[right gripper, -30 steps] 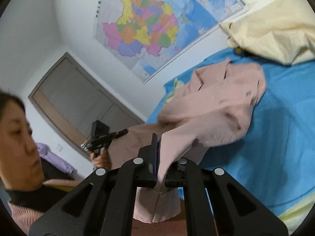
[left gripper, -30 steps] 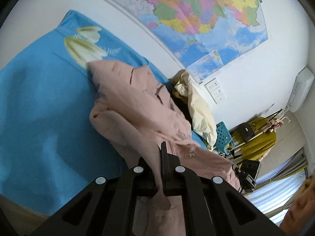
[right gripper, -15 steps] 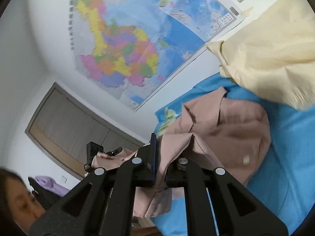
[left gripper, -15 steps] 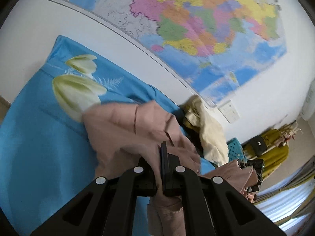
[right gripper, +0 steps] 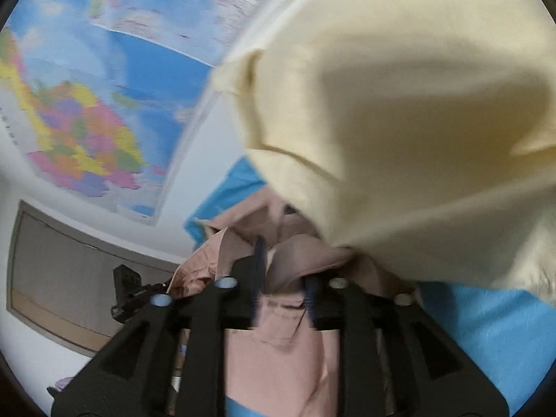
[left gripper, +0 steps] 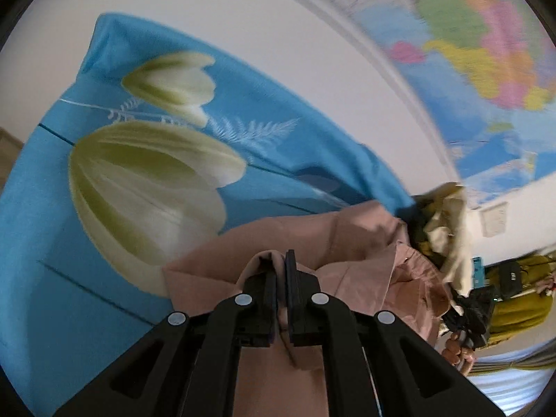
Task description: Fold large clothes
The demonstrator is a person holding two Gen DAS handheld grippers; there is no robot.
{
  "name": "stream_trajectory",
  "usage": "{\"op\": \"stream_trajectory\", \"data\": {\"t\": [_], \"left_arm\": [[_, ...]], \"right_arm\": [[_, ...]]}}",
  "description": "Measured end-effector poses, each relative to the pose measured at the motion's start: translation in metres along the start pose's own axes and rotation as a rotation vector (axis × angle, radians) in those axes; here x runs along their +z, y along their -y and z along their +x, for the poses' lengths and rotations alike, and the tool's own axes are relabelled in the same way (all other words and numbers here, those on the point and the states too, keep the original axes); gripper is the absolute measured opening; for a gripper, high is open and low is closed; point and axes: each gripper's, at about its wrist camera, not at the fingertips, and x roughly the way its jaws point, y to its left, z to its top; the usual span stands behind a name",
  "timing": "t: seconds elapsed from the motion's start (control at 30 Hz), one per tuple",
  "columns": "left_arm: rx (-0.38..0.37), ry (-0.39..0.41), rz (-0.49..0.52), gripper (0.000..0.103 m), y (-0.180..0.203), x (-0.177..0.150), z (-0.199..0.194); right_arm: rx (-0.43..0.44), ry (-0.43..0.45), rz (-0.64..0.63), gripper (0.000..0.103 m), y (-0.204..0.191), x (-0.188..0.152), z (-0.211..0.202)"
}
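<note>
Both grippers now nearer the wall. Left gripper (left gripper: 280,271) pinches pink garment (left gripper: 358,264); right gripper (right gripper: 283,271) parted, cloth between. Cream cloth (right gripper: 399,121) blocks right view.

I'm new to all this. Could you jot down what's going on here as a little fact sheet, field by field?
Garment: pink coat, bunched on the bed
Surface: blue bedsheet printed with white tulips
Left tongs: shut on a fold of the pink coat
Right tongs: jaws parted, coat fabric between them
Nearby: cream garment right in front of the right camera
Wall: colored map
</note>
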Motion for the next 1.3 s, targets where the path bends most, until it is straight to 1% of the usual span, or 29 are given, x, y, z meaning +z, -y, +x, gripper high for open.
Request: {"op": "stream_trajectory", "data": {"t": [0.03,0.1,0.13,0.17,0.2,0.23,0.27,0.33,0.37,0.4,0.5,0.53,0.6,0.63,0.67,0.7,0.73,0.77,0.8,0.87,0.9,0.93,0.97,1.03,1.1,1.13,1.17,1.2,1.3], "left_arm": [[0.008,0.007,0.003,0.004,-0.001,-0.001,0.000],[0.010,0.035,0.055,0.009,0.004,-0.006,-0.007],[0.008,0.072,0.116,0.023,0.009,-0.014,-0.018],[0.017,0.112,0.164,0.052,0.015,-0.021,-0.028],[0.032,0.162,0.219,0.065,0.020,-0.030,-0.041],[0.035,0.218,0.287,0.072,0.025,-0.041,-0.054],[0.038,0.242,0.338,0.072,0.030,-0.049,-0.061],[0.051,0.263,0.502,0.073,0.045,-0.072,-0.072],[0.063,0.260,0.561,0.076,0.053,-0.080,-0.070],[0.095,0.251,0.632,0.078,0.062,-0.090,-0.065],[0.192,0.189,0.729,0.078,0.077,-0.101,-0.032],[0.233,0.171,0.745,0.078,0.080,-0.101,-0.018],[0.279,0.127,0.762,0.077,0.081,-0.099,0.002],[0.313,0.094,0.759,0.068,0.081,-0.093,0.018],[0.341,0.082,0.755,0.055,0.080,-0.090,0.027],[0.374,0.074,0.743,0.046,0.078,-0.084,0.035],[0.388,0.072,0.725,0.031,0.077,-0.077,0.040],[0.372,0.080,0.688,0.022,0.076,-0.066,0.040],[0.347,0.090,0.651,0.018,0.076,-0.056,0.037],[0.332,0.119,0.586,0.004,0.076,-0.039,0.030],[0.318,0.129,0.545,0.004,0.076,-0.028,0.027],[0.280,0.135,0.481,0.004,0.071,-0.015,0.022],[0.267,0.141,0.443,0.004,0.070,-0.007,0.021],[0.277,0.138,0.398,0.008,0.065,0.005,0.024],[0.272,0.124,0.375,0.025,0.062,0.005,0.026],[0.246,0.112,0.377,0.050,0.061,0.003,0.023],[0.230,0.116,0.382,0.064,0.060,0.001,0.021],[0.225,0.141,0.390,0.064,0.058,-0.004,0.014],[0.240,0.172,0.445,0.072,0.059,-0.018,0.000]], "right_arm": [[-0.017,0.006,-0.018,0.061,-0.002,-0.002,-0.001],[-0.038,0.023,-0.108,0.068,-0.015,-0.012,-0.011],[-0.038,0.025,-0.153,0.073,-0.023,-0.018,-0.016],[-0.051,0.038,-0.216,0.075,-0.033,-0.026,-0.023],[-0.065,0.052,-0.265,0.075,-0.040,-0.033,-0.029],[-0.080,0.064,-0.345,0.078,-0.052,-0.046,-0.034],[-0.098,0.056,-0.419,0.078,-0.063,-0.058,-0.034],[-0.140,0.015,-0.541,0.079,-0.080,-0.077,-0.022],[-0.178,-0.003,-0.592,0.082,-0.085,-0.083,-0.013],[-0.250,-0.018,-0.646,0.082,-0.089,-0.089,0.003],[-0.358,-0.060,-0.681,0.082,-0.084,-0.089,0.038],[-0.385,-0.077,-0.675,0.080,-0.079,-0.088,0.050],[-0.419,-0.091,-0.682,0.069,-0.073,-0.085,0.066],[-0.428,-0.088,-0.689,0.052,-0.074,-0.085,0.068],[-0.441,-0.086,-0.706,0.027,-0.074,-0.084,0.070],[-0.445,-0.084,-0.717,0.016,-0.076,-0.084,0.071],[-0.422,-0.078,-0.708,0.005,-0.078,-0.081,0.068],[-0.408,-0.066,-0.708,0.003,-0.080,-0.079,0.065],[-0.401,-0.040,-0.718,0.003,-0.085,-0.076,0.061],[-0.378,0.006,-0.713,0.002,-0.095,-0.067,0.055],[-0.365,0.032,-0.703,0.002,-0.102,-0.059,0.053],[-0.354,0.049,-0.693,0.002,-0.104,-0.054,0.052],[-0.349,0.049,-0.682,0.002,-0.103,-0.049,0.054],[-0.362,0.026,-0.636,0.002,-0.095,-0.036,0.069],[-0.360,-0.068,-0.526,0.004,-0.073,-0.024,0.092],[-0.358,-0.090,-0.473,0.007,-0.062,-0.020,0.098],[-0.343,-0.104,-0.444,0.010,-0.054,-0.020,0.097],[-0.331,-0.108,-0.440,0.010,-0.051,-0.022,0.095],[-0.359,-0.066,-0.526,0.028,-0.067,-0.033,0.077]]}}
